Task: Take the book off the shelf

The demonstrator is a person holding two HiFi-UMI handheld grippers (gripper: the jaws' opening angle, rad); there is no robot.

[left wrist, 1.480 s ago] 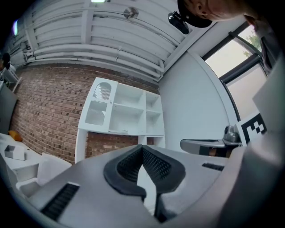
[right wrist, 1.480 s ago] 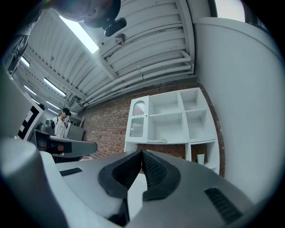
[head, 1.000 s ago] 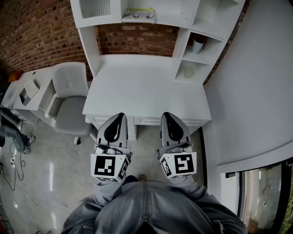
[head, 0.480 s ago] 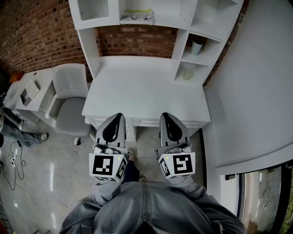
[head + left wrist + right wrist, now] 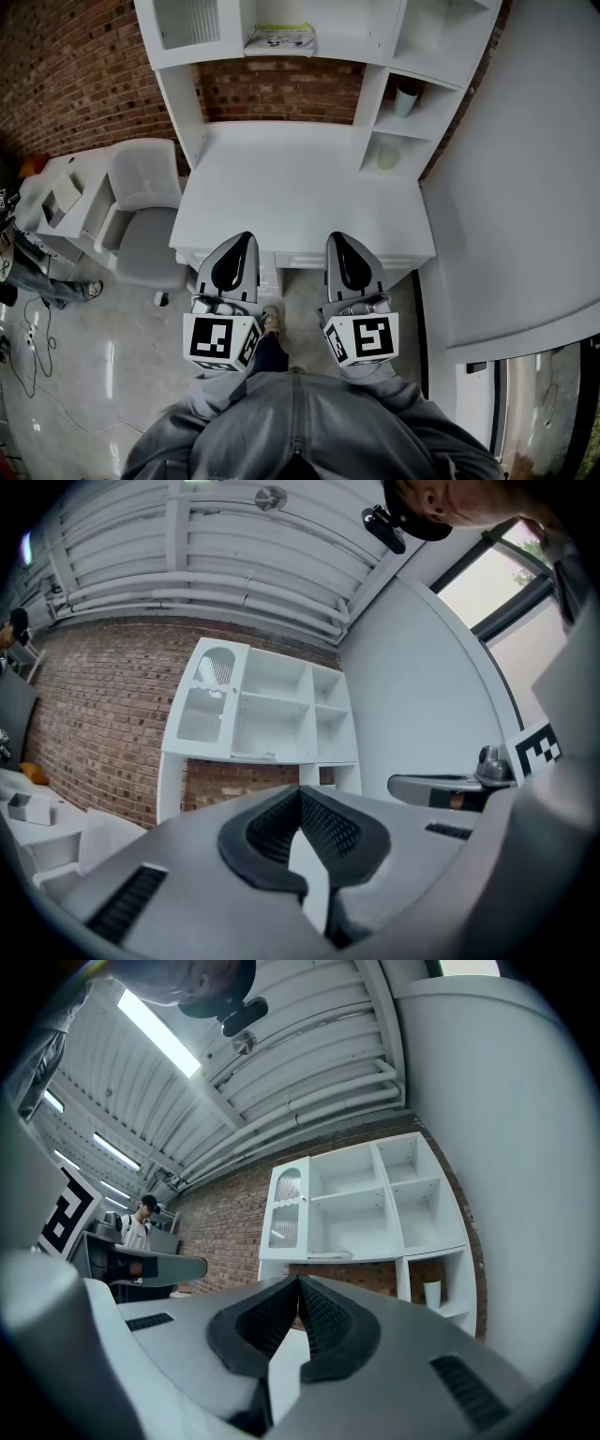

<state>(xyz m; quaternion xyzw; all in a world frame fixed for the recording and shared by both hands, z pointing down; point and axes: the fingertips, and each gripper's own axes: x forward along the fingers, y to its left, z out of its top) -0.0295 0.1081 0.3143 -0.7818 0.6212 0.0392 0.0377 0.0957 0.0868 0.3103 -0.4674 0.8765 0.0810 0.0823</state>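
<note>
The left tongs (image 5: 245, 236) and right tongs (image 5: 336, 235) are side by side before the bench (image 5: 300, 187). Their own views show each pair closed on nothing. From the head view the book (image 5: 279, 39) lies flat on the shelf (image 5: 352, 42), well ahead between them. The right gripper view shows only its thin edge.

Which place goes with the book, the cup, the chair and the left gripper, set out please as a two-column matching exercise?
Things: 1 book; 2 cup; 3 chair; 4 left gripper.
Places: A on the floor left of the desk; B upper middle shelf; C held shut before the desk's near edge; D right-hand cubby.
Pairs: 1-B; 2-D; 3-A; 4-C.
</note>
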